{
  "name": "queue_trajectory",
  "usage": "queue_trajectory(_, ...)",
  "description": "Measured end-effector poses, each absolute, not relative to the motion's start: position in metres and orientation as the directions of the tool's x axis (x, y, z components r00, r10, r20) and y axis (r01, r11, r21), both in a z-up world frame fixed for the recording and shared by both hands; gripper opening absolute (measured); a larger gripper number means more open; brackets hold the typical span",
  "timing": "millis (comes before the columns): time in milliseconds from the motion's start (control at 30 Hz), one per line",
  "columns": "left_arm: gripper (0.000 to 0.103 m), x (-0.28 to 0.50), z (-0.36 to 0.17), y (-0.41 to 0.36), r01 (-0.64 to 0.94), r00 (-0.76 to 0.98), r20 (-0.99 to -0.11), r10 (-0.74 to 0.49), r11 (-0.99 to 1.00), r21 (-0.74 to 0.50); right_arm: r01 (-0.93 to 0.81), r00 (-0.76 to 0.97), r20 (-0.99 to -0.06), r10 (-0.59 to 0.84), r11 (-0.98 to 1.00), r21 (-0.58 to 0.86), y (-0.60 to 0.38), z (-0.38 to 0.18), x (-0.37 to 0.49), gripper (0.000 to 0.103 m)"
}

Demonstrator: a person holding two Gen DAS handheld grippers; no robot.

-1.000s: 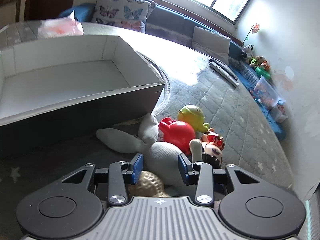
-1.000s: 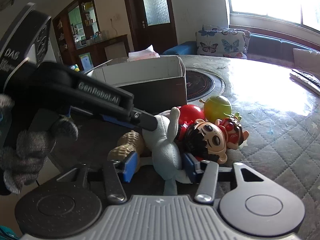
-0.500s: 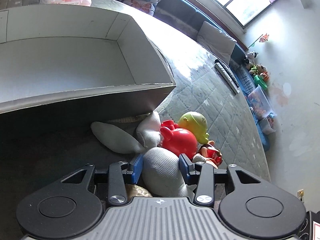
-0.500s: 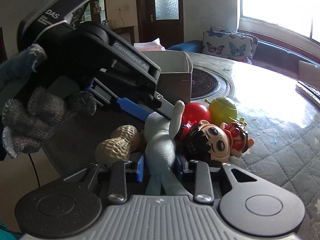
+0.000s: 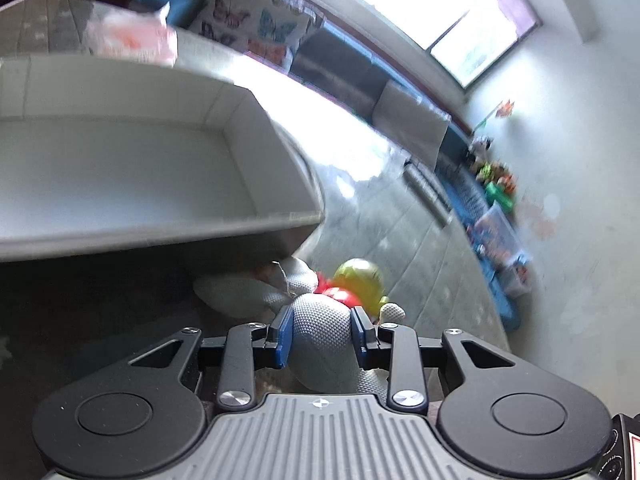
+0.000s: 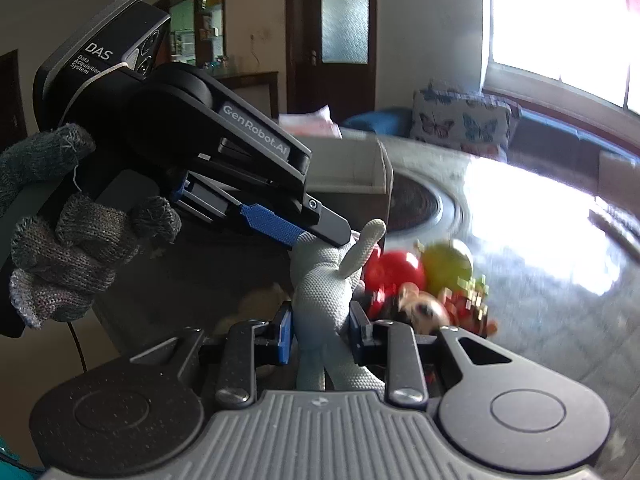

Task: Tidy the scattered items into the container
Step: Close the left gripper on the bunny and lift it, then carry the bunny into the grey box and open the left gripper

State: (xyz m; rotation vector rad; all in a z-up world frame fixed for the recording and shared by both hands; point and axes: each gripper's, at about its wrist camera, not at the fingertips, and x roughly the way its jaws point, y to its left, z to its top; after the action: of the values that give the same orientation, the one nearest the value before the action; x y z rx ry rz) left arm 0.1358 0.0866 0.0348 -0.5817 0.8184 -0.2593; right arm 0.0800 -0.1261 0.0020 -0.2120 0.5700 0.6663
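Pale grey knitted plush toy (image 6: pixel 320 296): soft, light, floppy. Both grippers clamped on it: left gripper (image 5: pixel 322 334) at body, right gripper (image 6: pixel 320 330) near legs. Grasp bulk, not limbs.

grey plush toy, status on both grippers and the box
Both grippers shut on grey plush toy: left gripper, right gripper. Box empty. Red toy, green toy crowd alongside.

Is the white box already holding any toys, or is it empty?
The visible part of the white box is empty: bare floor. The grey plush toy and other toys remain outside.
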Motion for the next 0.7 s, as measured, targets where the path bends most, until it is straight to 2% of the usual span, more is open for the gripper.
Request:
queue_trajectory(267,0.033,0.127,0.071,0.131,-0.041,0.787,-0.514,-0.342,0.801,-0.597,-0.718,0.635,-0.505,0.584,0.688,-0.107,-0.086,0.037,0.106,0.027)
queue_trajectory(567,0.033,0.131,0.088,0.192,-0.137,0.87,-0.447,-0.207,0.769,-0.624,-0.765,0.625,-0.499,0.6,0.598,-0.24,-0.009,0.049,0.14,0.028)
queue_trajectory(600,0.034,0.132,0.088,0.197,-0.149,0.876,-0.442,-0.192,0.765,-0.627,-0.756,0.638,-0.495,0.59,0.603,-0.255,-0.002,0.05,0.145,0.03)
queue_trajectory(700,0.034,0.132,0.083,0.208,-0.182,0.891,-0.428,-0.153,0.744,-0.643,-0.703,0.698,-0.469,0.541,0.643,-0.305,0.013,0.049,0.155,0.047)
